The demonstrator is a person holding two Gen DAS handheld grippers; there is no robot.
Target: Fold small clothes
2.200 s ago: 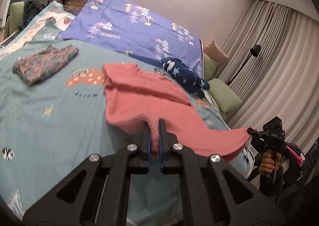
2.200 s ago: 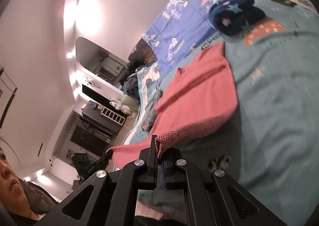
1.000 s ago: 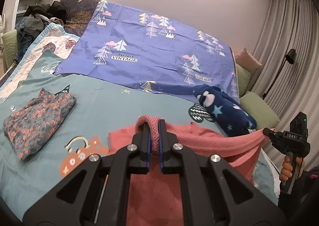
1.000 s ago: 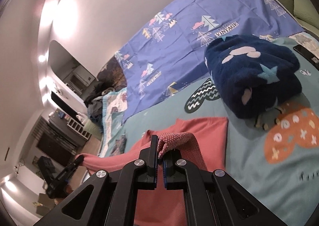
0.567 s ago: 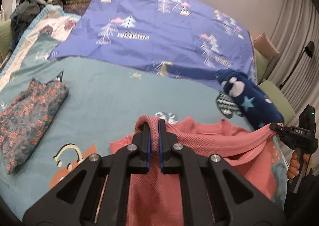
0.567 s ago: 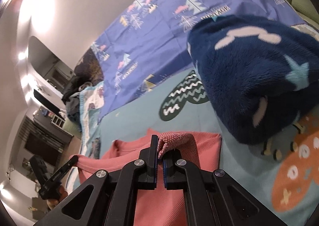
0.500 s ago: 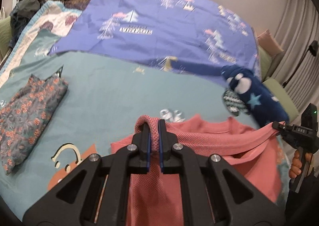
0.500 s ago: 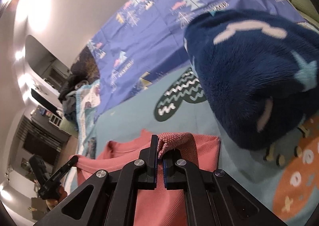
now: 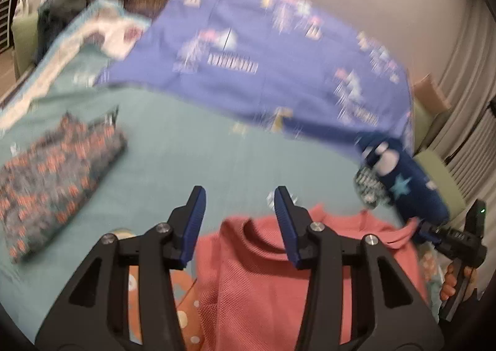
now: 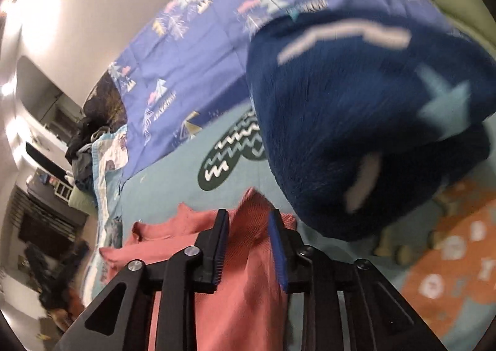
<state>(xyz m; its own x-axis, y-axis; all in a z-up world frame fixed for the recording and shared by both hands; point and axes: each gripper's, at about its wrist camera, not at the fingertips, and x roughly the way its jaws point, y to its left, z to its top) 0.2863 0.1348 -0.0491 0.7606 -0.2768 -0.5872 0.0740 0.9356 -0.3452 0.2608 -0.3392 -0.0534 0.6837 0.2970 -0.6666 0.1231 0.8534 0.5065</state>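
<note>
2 grippers are seen above a teal bed (image 9: pixel 198 146). The left gripper (image 9: pixel 238 214) is spread wide, holding nothing. The right gripper (image 10: pixel 248 239) is partly parted, with pink top (image 10: pixel 245 289) fabric bunched loosely between its jaws. The top is laid near the bed's right edge, beside a navy blanket (image 10: pixel 356 109).
</note>
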